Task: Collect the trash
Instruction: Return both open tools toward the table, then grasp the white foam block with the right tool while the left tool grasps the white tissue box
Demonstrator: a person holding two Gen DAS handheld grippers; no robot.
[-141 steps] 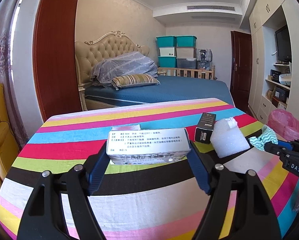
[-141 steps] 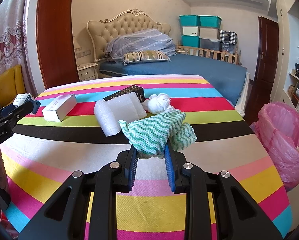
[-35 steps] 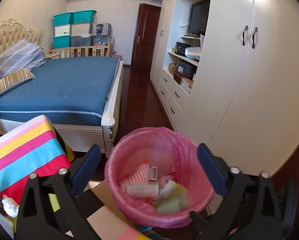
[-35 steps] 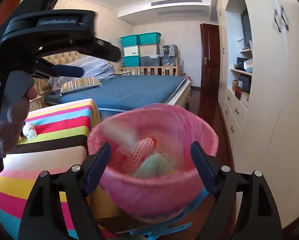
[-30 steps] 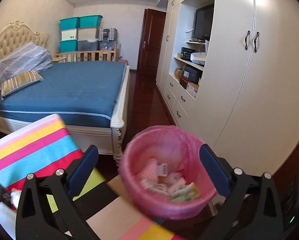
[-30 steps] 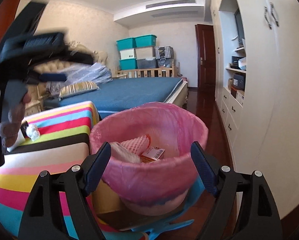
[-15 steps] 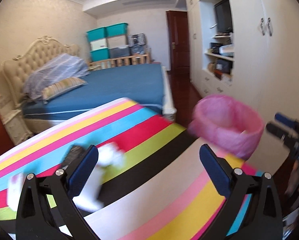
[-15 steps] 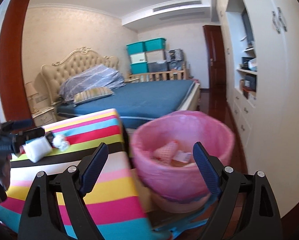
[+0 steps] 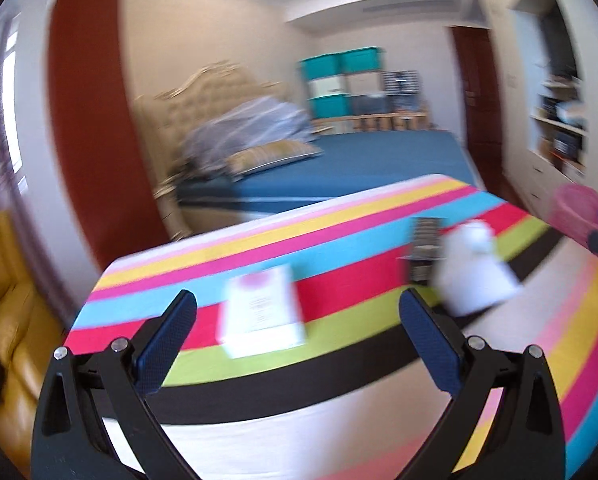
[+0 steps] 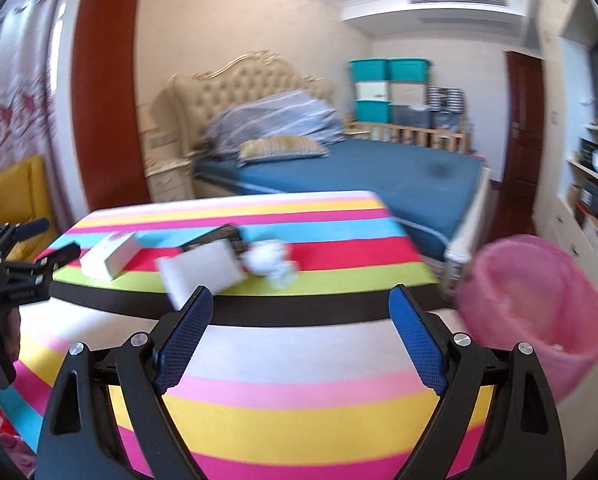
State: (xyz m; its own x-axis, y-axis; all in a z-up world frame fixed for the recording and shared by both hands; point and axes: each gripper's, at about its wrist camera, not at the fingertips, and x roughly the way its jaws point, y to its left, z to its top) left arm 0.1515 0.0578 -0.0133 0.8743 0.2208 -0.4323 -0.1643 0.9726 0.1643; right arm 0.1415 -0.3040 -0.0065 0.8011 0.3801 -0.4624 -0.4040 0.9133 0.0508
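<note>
Left gripper (image 9: 298, 330) wide, empty, lined up on white box (image 9: 262, 318) on table (image 9: 259, 436). Right gripper (image 10: 299, 334) wide, empty, facing foam piece (image 10: 201, 270), tissue wad (image 10: 269, 262). Pink bin (image 10: 539, 312) off table's right edge, close for short carry.

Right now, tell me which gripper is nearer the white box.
Left. The left gripper faces the white box just ahead between its open jaws; the right gripper sits farther back, with the box off to its left.

Striped multicolour tablecloth (image 10: 299, 360), pink bin liner (image 10: 539, 320)
</note>
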